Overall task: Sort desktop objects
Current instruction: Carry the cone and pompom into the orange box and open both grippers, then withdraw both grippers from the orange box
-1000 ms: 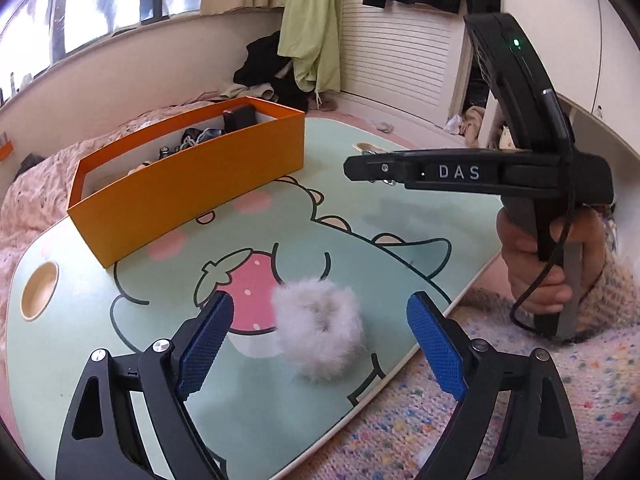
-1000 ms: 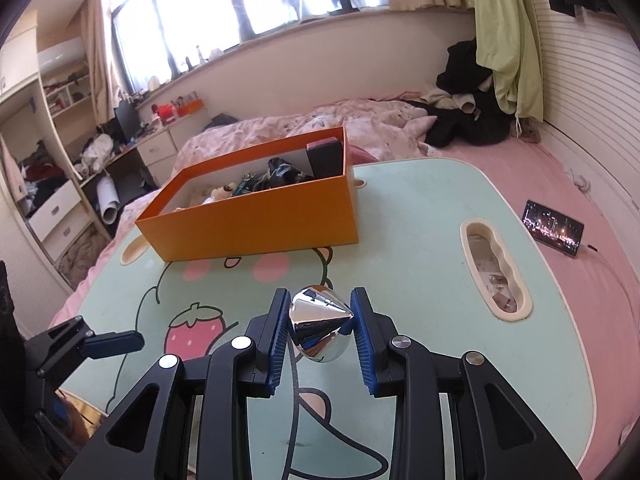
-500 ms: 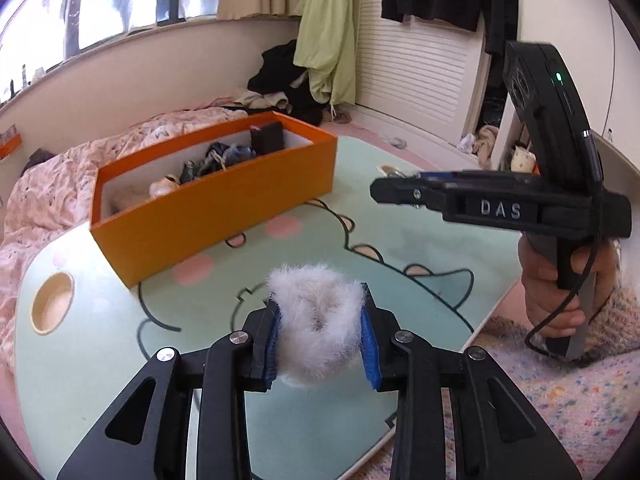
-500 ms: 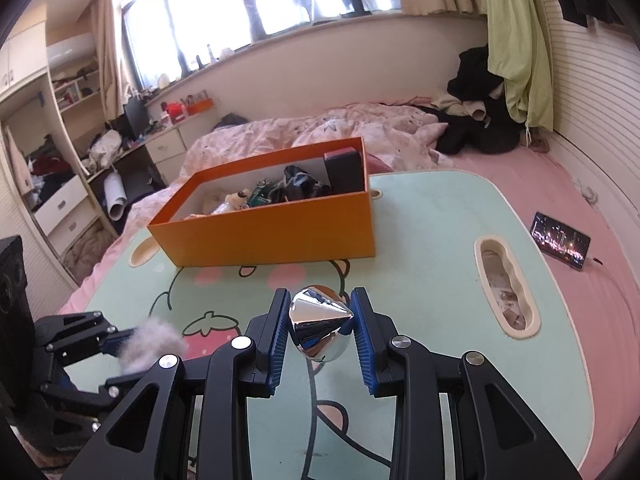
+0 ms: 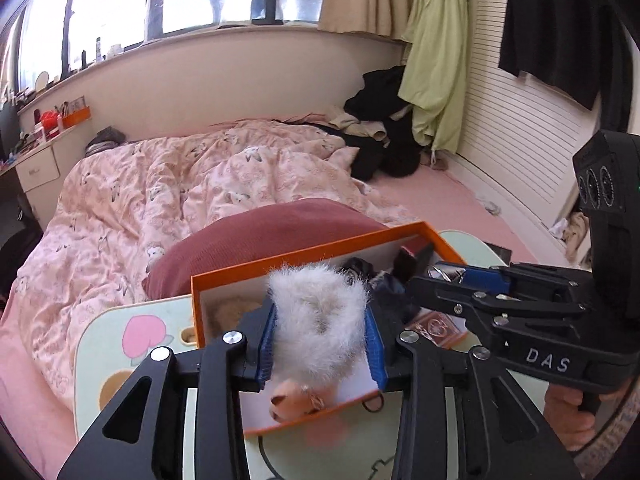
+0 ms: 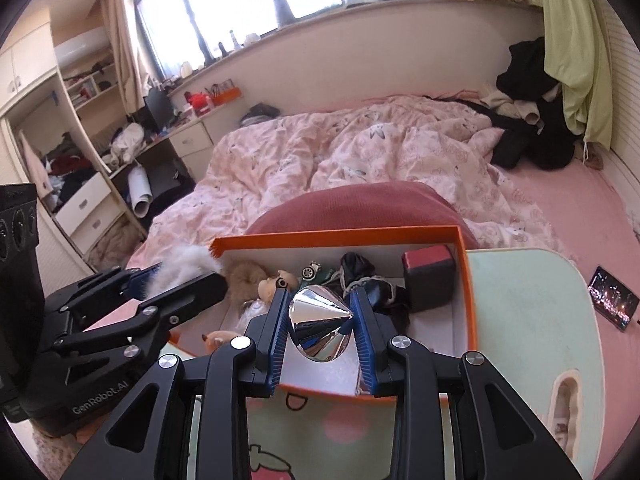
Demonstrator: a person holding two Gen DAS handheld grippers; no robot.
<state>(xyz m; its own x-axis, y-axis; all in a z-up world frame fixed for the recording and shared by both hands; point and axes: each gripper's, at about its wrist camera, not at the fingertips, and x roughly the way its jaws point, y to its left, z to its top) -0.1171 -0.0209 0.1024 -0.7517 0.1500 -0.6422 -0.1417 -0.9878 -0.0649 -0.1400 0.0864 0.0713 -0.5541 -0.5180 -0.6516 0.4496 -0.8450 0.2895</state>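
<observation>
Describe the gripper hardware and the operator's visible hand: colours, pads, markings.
Both grippers, left gripper and right gripper, are matte black linkage frames with silver pivot bolts and ribbed blue pads. The right unit reads "DAS" in white on its side in the left view; the left unit reads "GenRobot.AI" in the right view and has three round lenses. A bare hand grips the right handle; no sleeve is clear.

Fluffy white fur on the pom-pom [image 5: 318, 316], soft and shaggy. The cone [image 6: 320, 322] is mirror-bright, polished metal by the look of it. Matt orange cardboard for the box [image 6: 466, 280], pale inside. Smooth printed table [image 6: 532, 320], slight sheen. Ribbed blue pads [image 6: 362, 340] on matt black plastic. Crumpled pink cloth quilt [image 6: 360, 152].
</observation>
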